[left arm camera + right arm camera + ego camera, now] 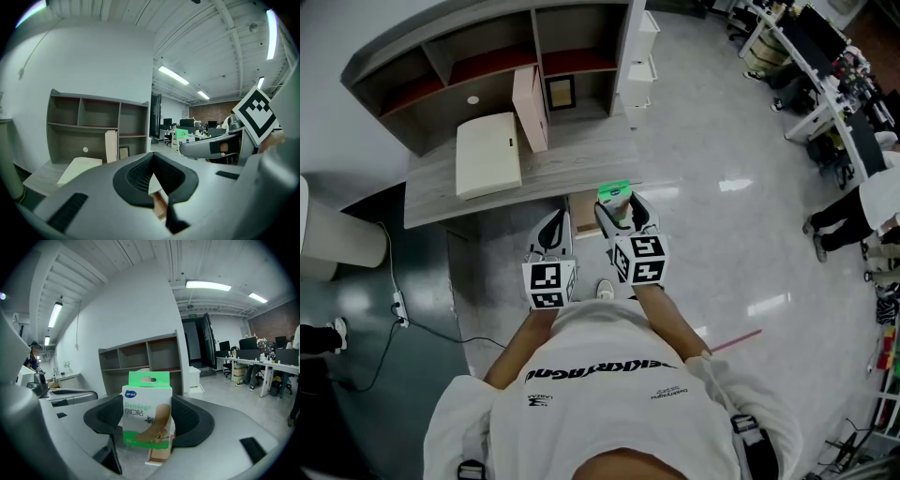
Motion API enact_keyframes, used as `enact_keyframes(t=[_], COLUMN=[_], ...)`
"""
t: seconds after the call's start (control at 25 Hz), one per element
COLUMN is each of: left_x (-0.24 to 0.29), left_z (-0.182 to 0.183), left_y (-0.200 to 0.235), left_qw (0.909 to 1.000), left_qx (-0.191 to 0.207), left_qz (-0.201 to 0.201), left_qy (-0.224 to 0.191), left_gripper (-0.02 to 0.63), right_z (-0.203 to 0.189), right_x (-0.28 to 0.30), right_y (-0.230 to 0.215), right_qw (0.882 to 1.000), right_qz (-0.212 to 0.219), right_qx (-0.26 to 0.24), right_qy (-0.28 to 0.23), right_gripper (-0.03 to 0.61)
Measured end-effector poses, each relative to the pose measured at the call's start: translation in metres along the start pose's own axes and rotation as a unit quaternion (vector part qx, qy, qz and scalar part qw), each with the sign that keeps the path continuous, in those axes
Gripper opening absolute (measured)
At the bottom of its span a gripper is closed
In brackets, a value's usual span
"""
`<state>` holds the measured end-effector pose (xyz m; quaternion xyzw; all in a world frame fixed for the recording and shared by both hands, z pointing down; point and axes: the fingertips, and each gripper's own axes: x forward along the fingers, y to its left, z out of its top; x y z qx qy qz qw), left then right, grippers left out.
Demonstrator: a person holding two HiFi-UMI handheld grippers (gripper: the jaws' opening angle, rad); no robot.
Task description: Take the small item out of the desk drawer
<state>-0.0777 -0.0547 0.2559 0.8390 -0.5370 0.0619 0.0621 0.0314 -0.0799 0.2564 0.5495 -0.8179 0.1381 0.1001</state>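
A green and white bandage box (pixel 615 193) stands upright between the jaws of my right gripper (pixel 620 212), which is shut on it. In the right gripper view the bandage box (pixel 146 414) fills the middle, with a black pad of my right gripper (pixel 148 420) pressed on each side. Just below and behind it is the open wooden drawer (pixel 579 214) under the front edge of the grey desk (pixel 572 164). Beside it on the left, my left gripper (pixel 551 232) hangs over the floor. The left gripper (pixel 153 161) has its pads together and holds nothing.
On the desk lie a cream flat box (pixel 487 155) and a pink panel (pixel 530 108) that leans against the shelf unit (pixel 487 66). A white drawer cabinet (pixel 639 56) stands at the desk's right end. A cable (pixel 398 309) runs over the floor at the left. A person (pixel 862 206) stands at the far right.
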Motion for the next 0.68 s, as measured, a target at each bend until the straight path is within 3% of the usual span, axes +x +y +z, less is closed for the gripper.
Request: enact_keyframes(t=[0.68], left_x=[0.021], left_z=[0.003], left_y=[0.003], left_qw=[1.0000], left_qx=[-0.001], left_qz=[0.000], left_qy=[-0.006], left_gripper=[0.015], right_z=[0.008], right_x=[0.013], right_y=[-0.012], right_qw=[1.000], right_qz=[0.004], right_qx=[0.003], right_qy=[-0.011], right_gripper=[0.348])
